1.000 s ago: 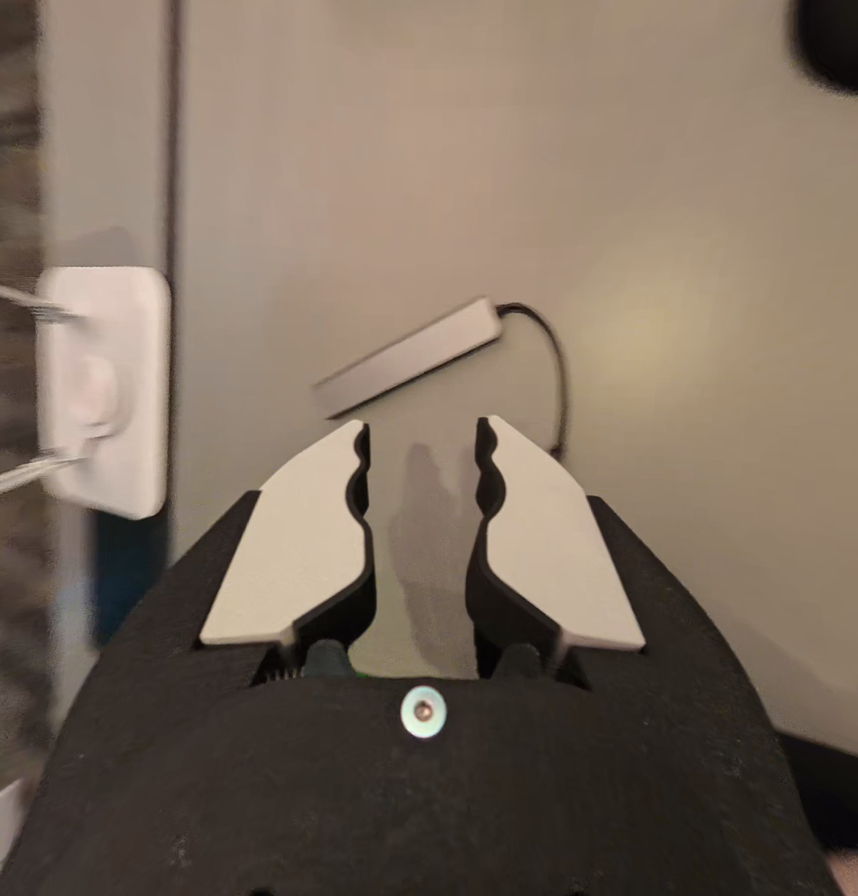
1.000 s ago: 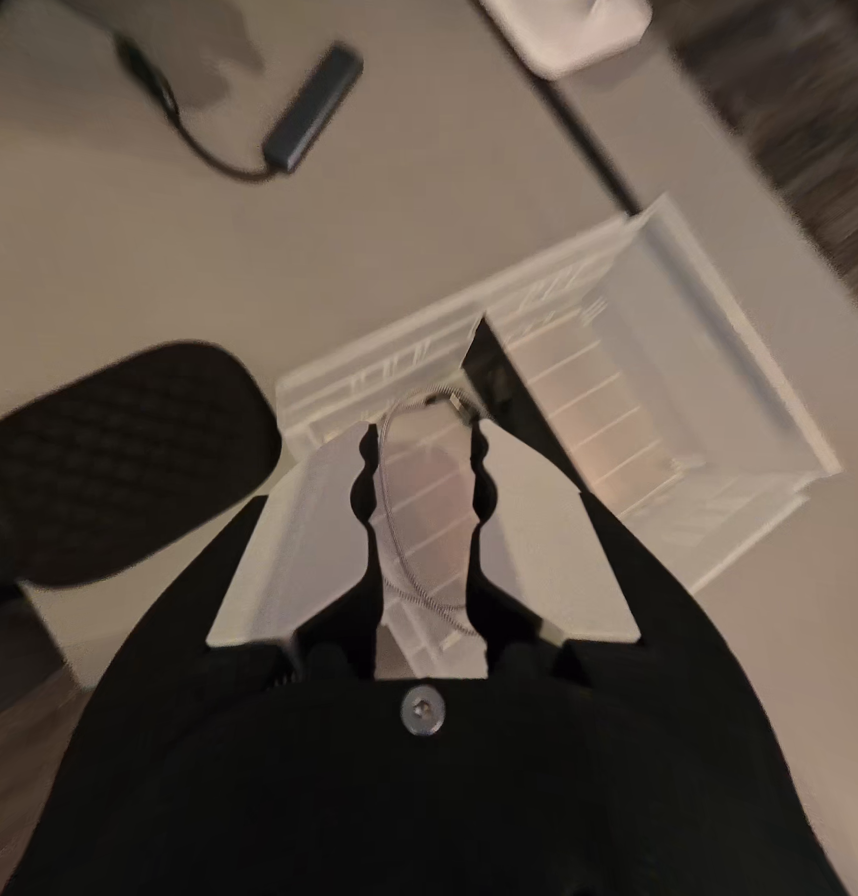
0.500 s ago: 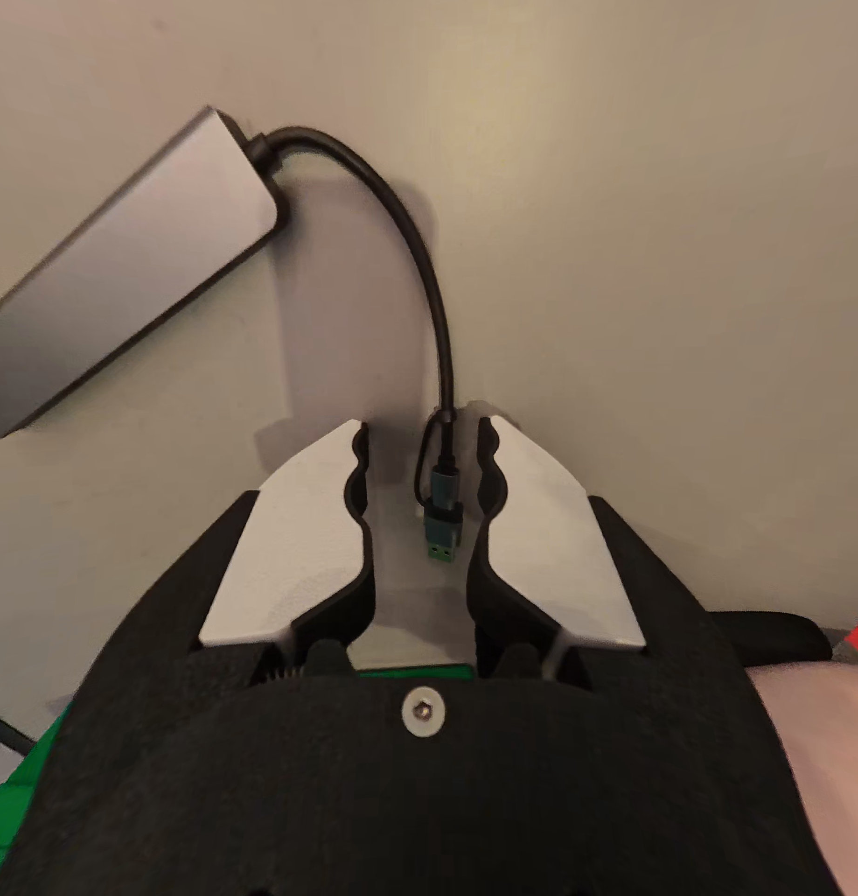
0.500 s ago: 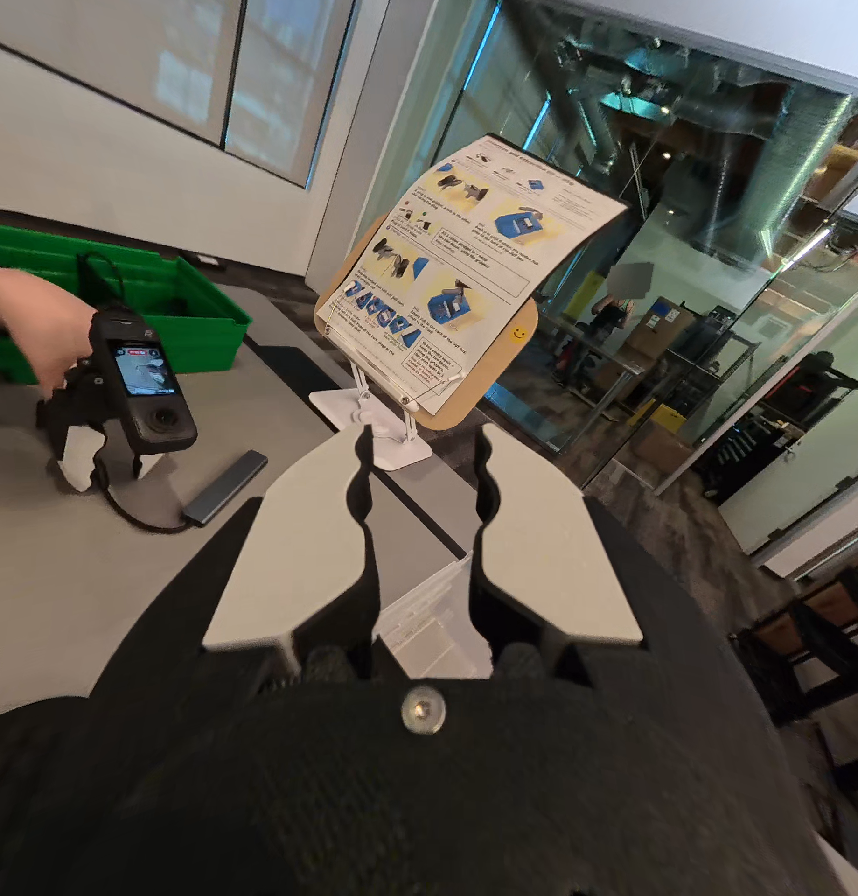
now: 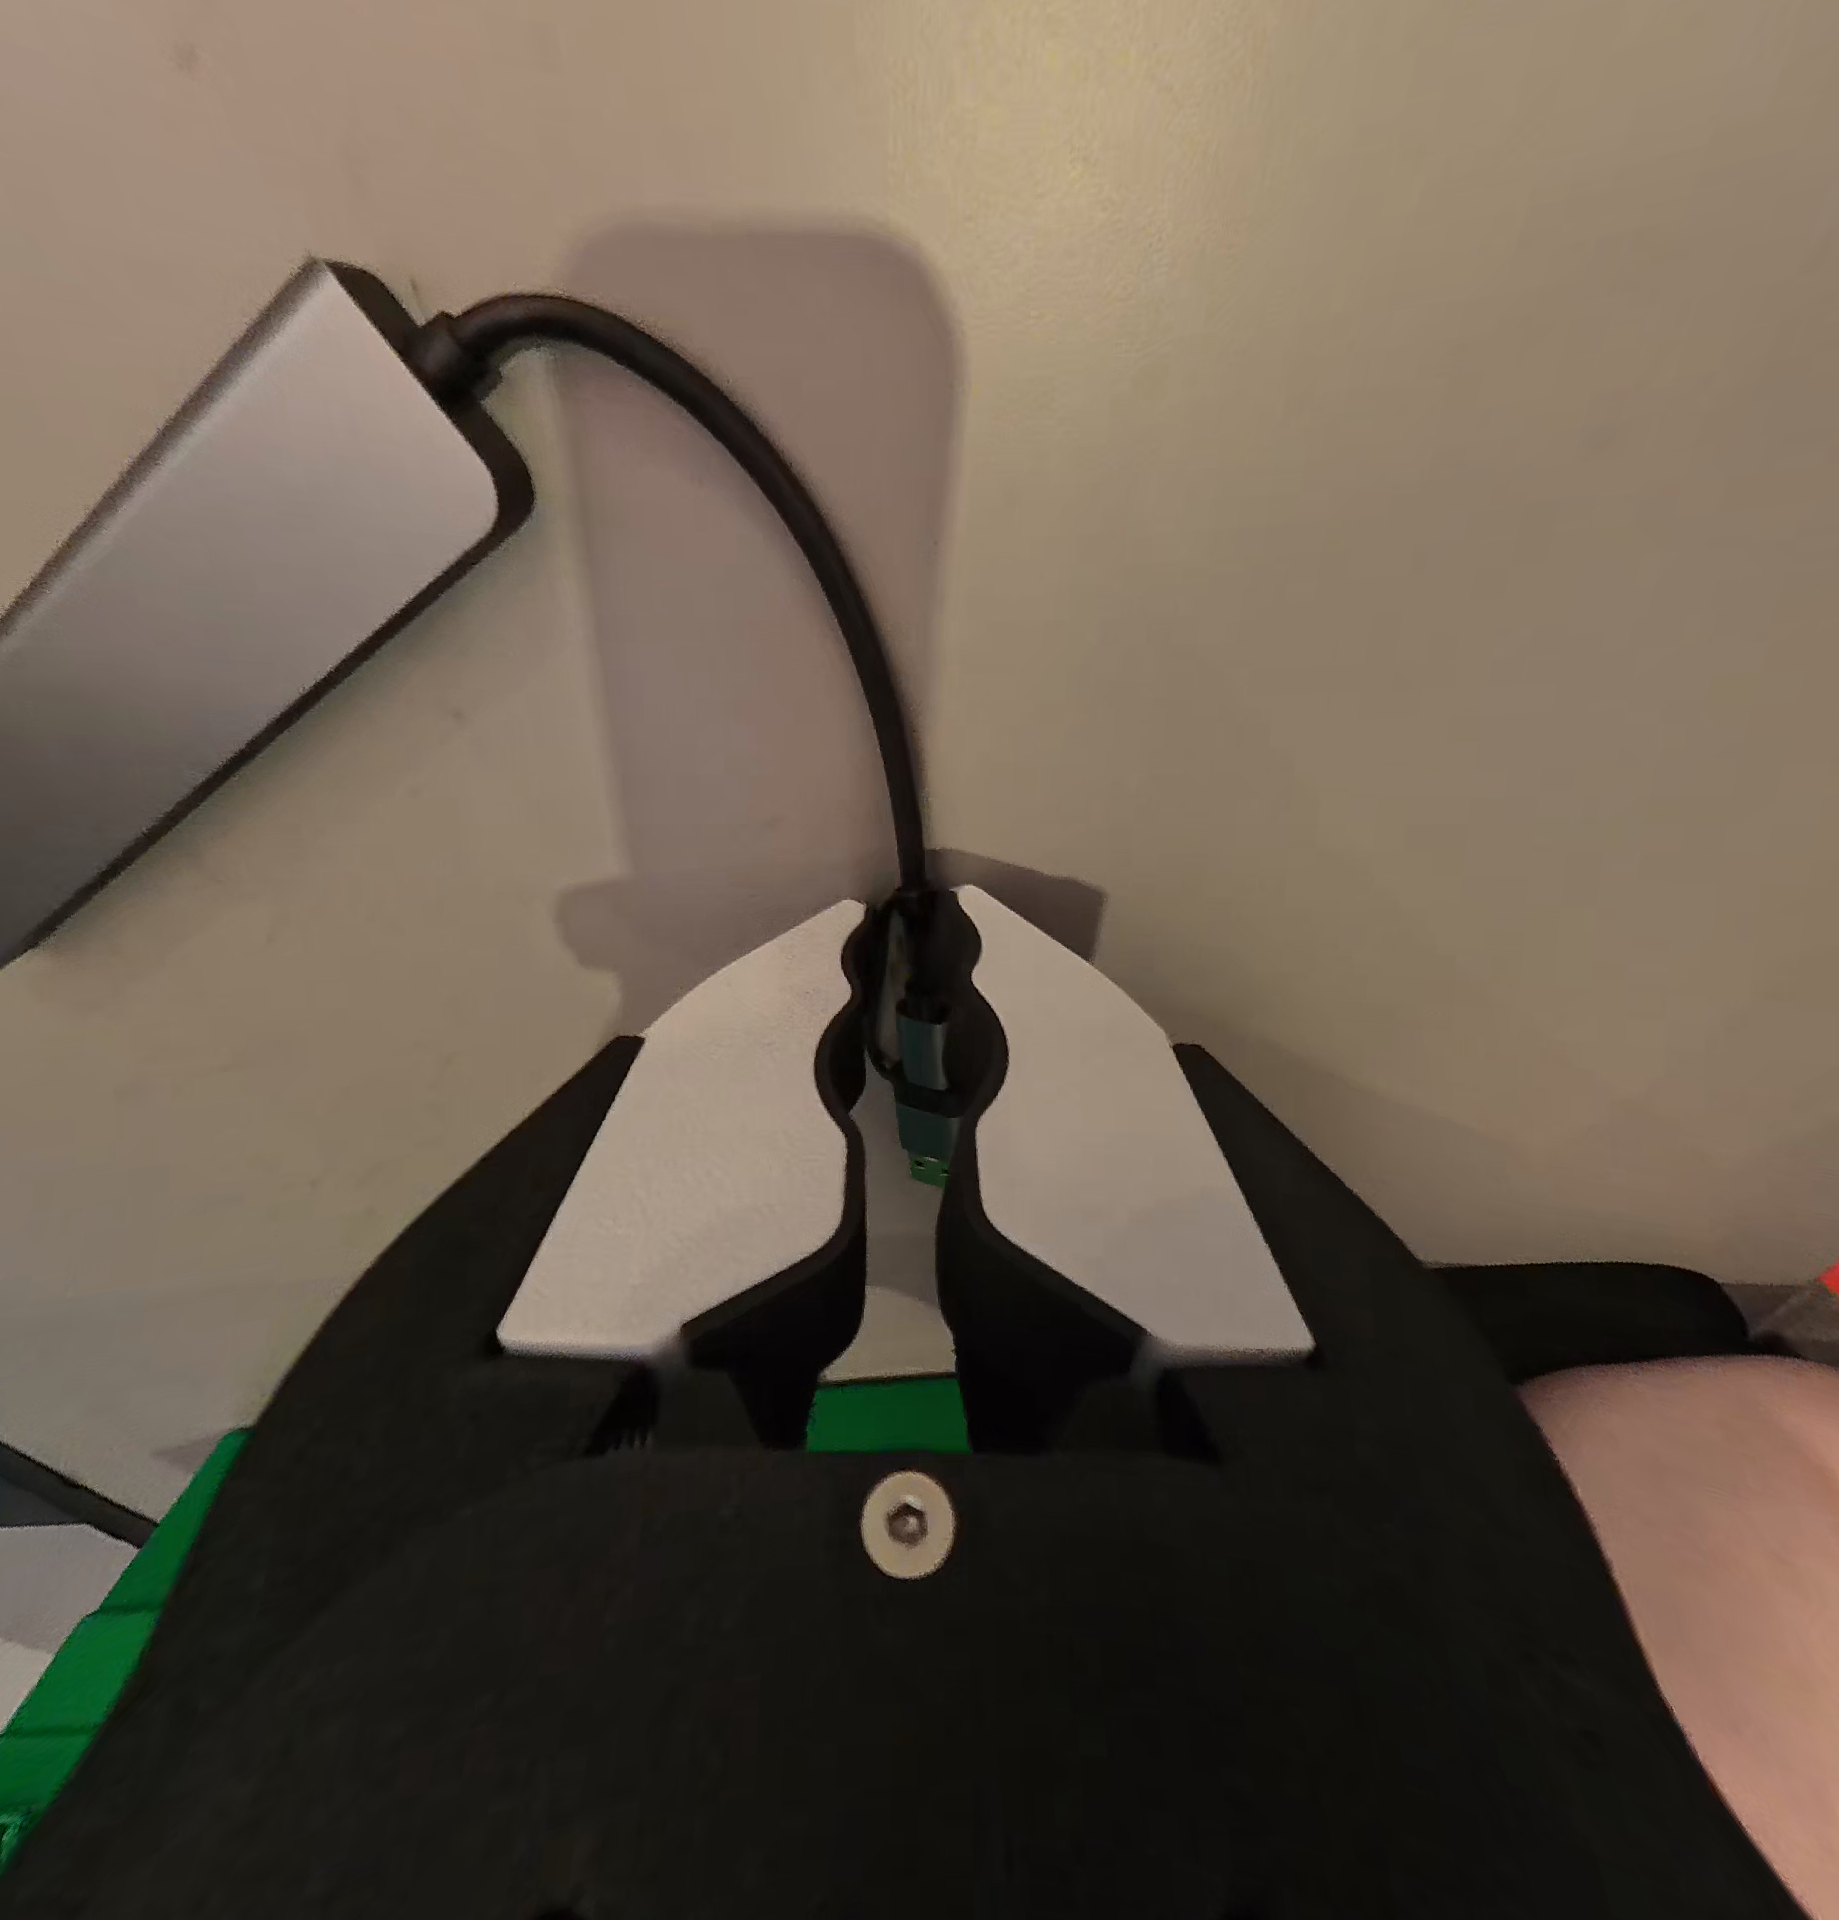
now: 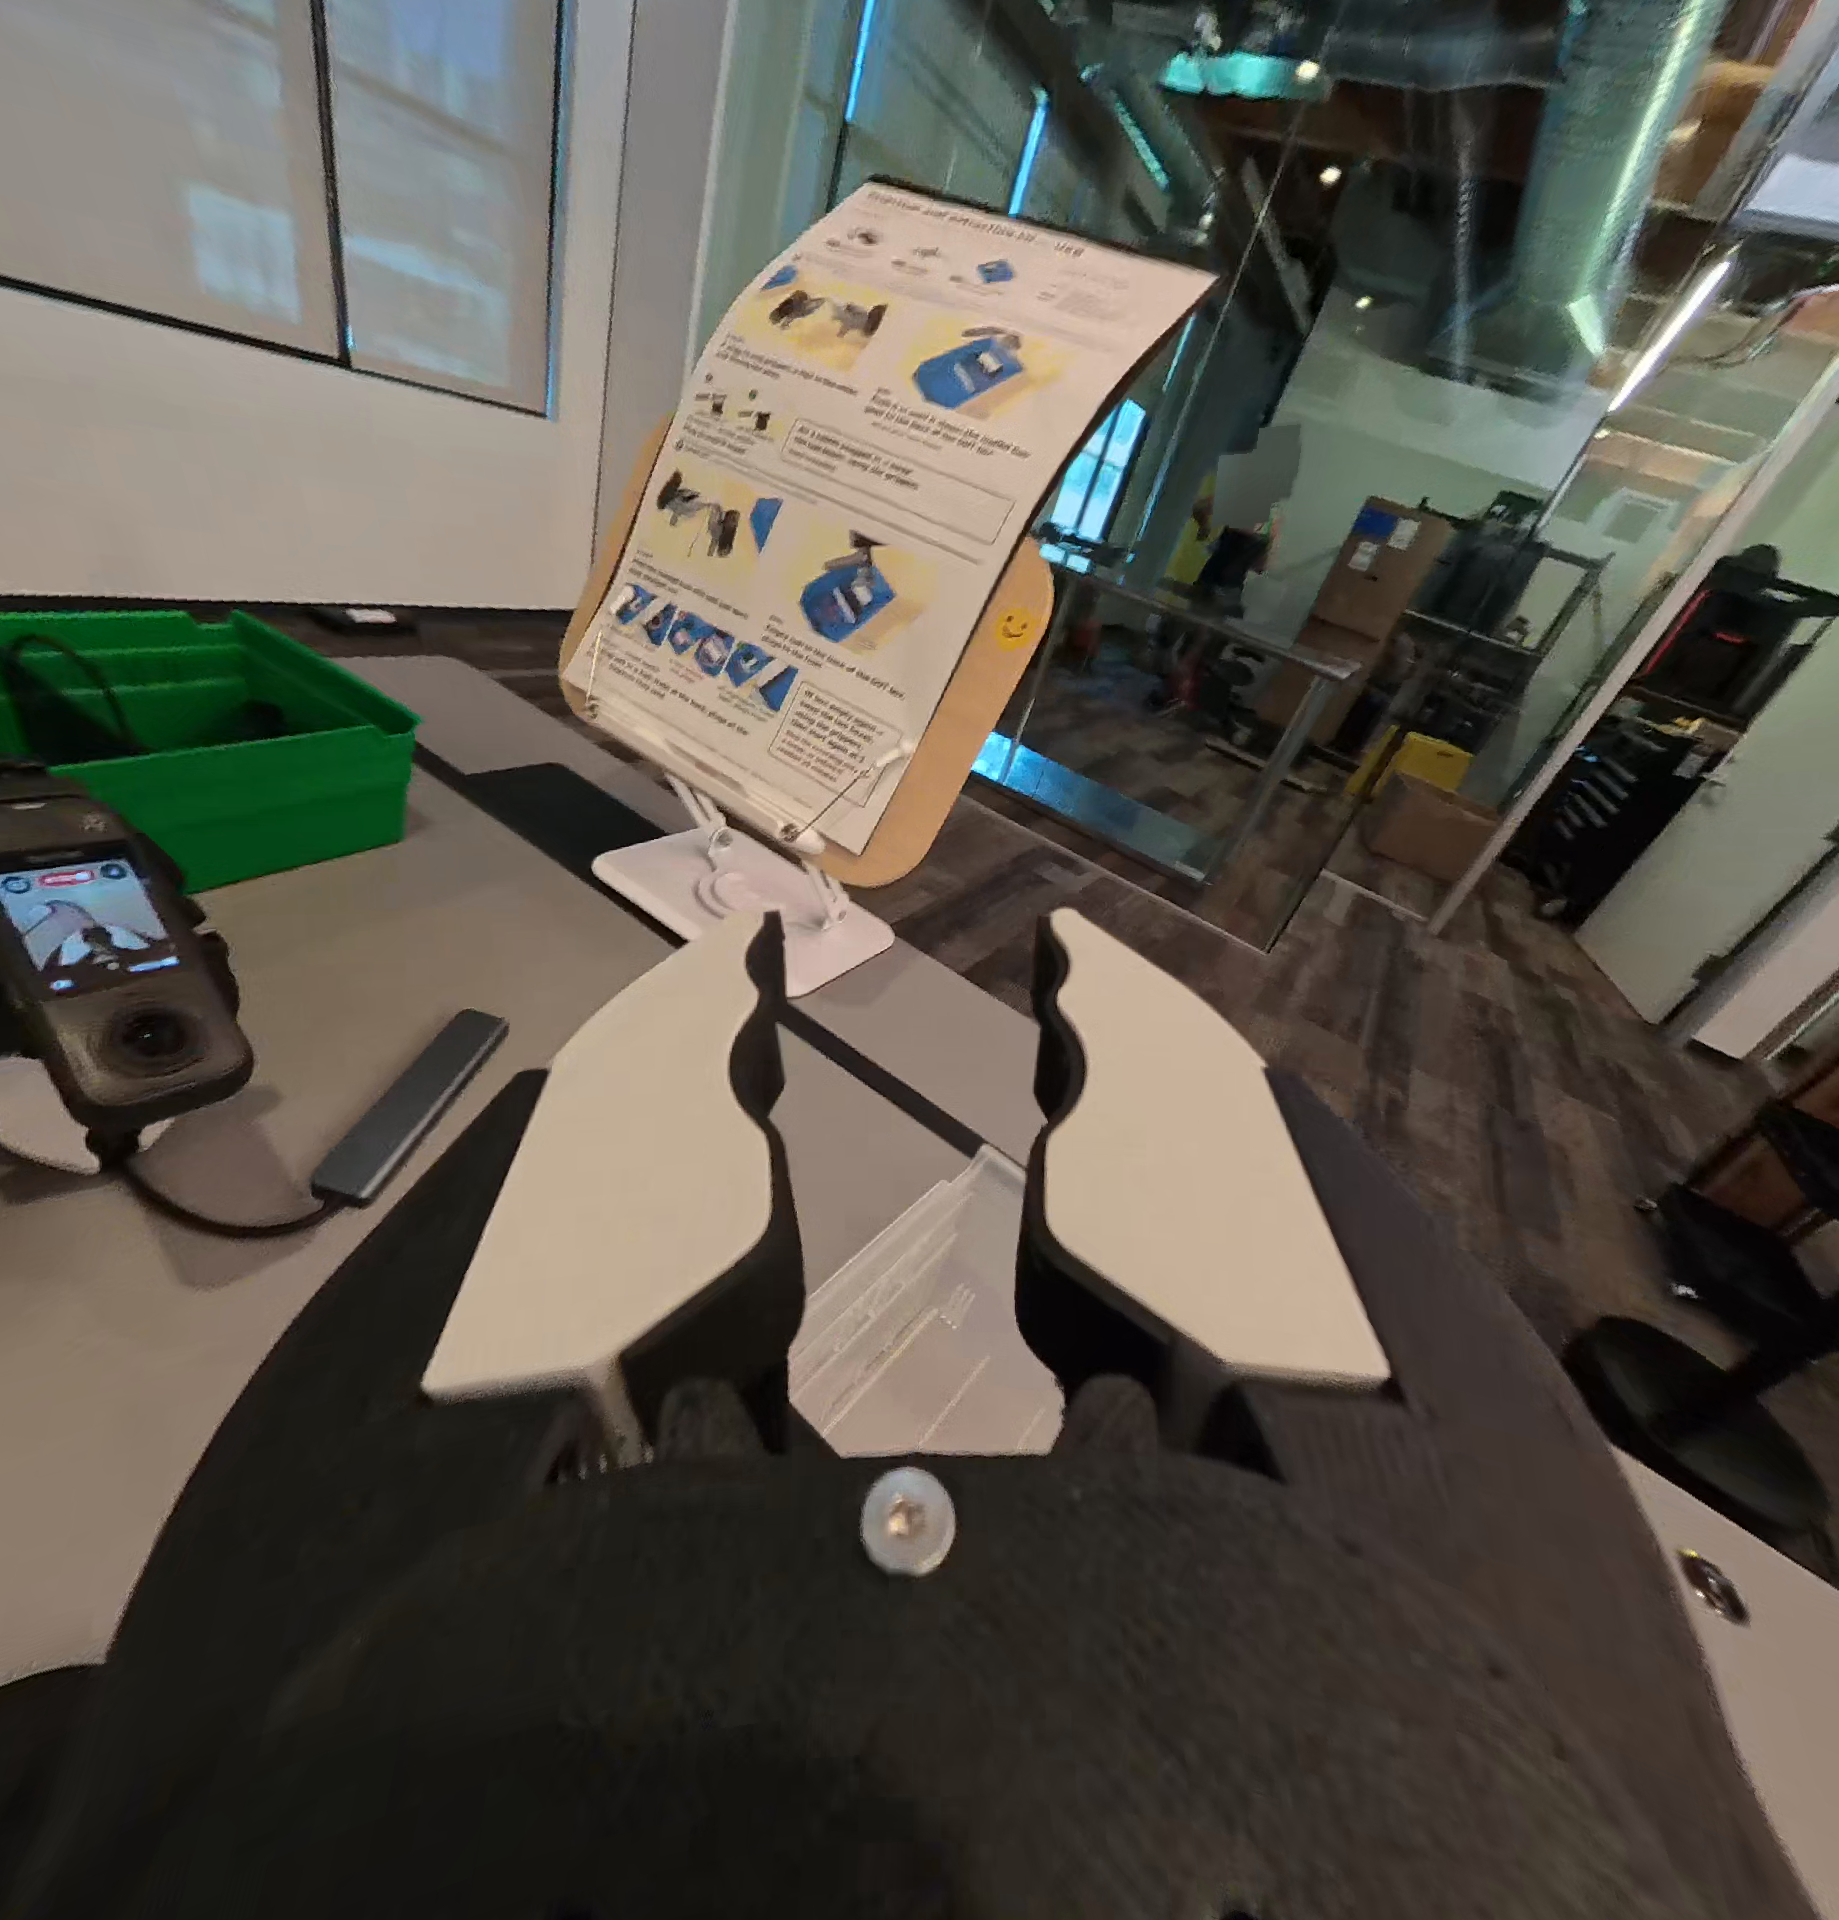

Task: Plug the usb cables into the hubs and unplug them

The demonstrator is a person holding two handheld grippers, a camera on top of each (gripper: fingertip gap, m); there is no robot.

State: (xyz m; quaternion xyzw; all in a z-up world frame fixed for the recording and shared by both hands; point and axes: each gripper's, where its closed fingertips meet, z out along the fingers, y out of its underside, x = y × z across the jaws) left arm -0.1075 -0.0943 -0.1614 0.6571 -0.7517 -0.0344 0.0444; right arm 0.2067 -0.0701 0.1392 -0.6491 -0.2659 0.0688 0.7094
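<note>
The left tongs [image 5: 910, 909] are closed to a narrow gap around the black cable [image 5: 790, 499] just behind its green-tipped metal USB plug [image 5: 925, 1101], which lies on the pale grey counter [image 5: 1414, 520]; whether the plug is firmly pinched cannot be told. The grip there probably serves to steer the plug. The cable arcs away toward 11 o'clock to the flat grey aluminium hub [image 5: 219, 582], lying on the counter. Half a second ago these jaws stood wide apart around the plug. The right tongs [image 6: 904, 935] are held open and empty above a clear plastic tray [image 6: 925, 1309], aimed much as before, likely in waiting. At 10 o'clock a green plastic bin [image 6: 240, 748] is seen.
</note>
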